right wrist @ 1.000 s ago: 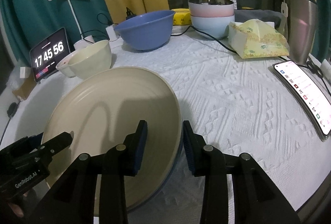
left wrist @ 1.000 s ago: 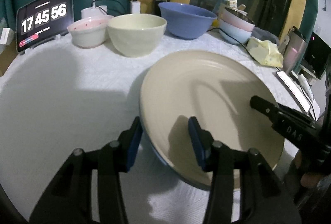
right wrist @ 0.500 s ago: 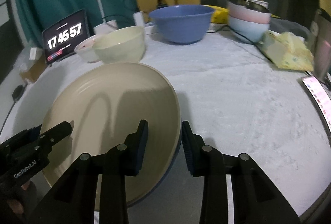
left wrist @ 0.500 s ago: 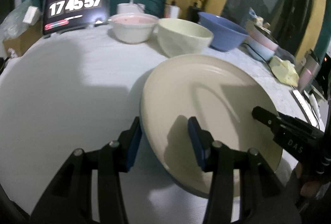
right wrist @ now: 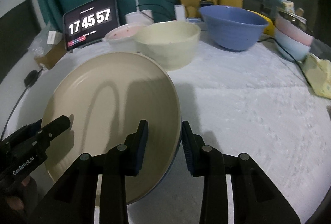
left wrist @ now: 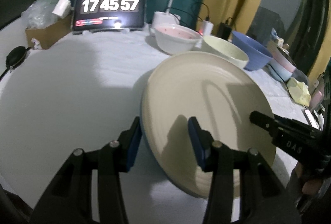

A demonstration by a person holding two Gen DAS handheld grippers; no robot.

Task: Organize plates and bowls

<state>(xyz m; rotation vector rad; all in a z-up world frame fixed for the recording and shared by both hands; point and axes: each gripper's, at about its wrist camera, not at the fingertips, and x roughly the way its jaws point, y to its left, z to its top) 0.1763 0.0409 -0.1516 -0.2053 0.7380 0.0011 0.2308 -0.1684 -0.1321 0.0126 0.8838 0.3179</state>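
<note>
A large cream plate (left wrist: 206, 104) with a blue underside is held up off the white tablecloth, tilted. My left gripper (left wrist: 165, 137) is shut on its left rim, one finger over and one under. My right gripper (right wrist: 164, 139) is shut on its right rim (right wrist: 178, 120) the same way. The plate also shows in the right wrist view (right wrist: 115, 112). Behind it stand a pink-lined white bowl (left wrist: 175, 39), a cream bowl (right wrist: 167, 43) and a blue bowl (right wrist: 232, 27).
A tablet clock (left wrist: 109, 8) and a lamp base (left wrist: 163, 17) stand at the back. Stacked pink and pale blue bowls (right wrist: 293, 39), a yellow cloth (right wrist: 318, 77) and cables lie at the right. A cardboard box (left wrist: 47, 31) sits back left.
Both grippers have carried the plate up and leftward toward the clock side. The plate's tilt has grown. The grips have not changed.
</note>
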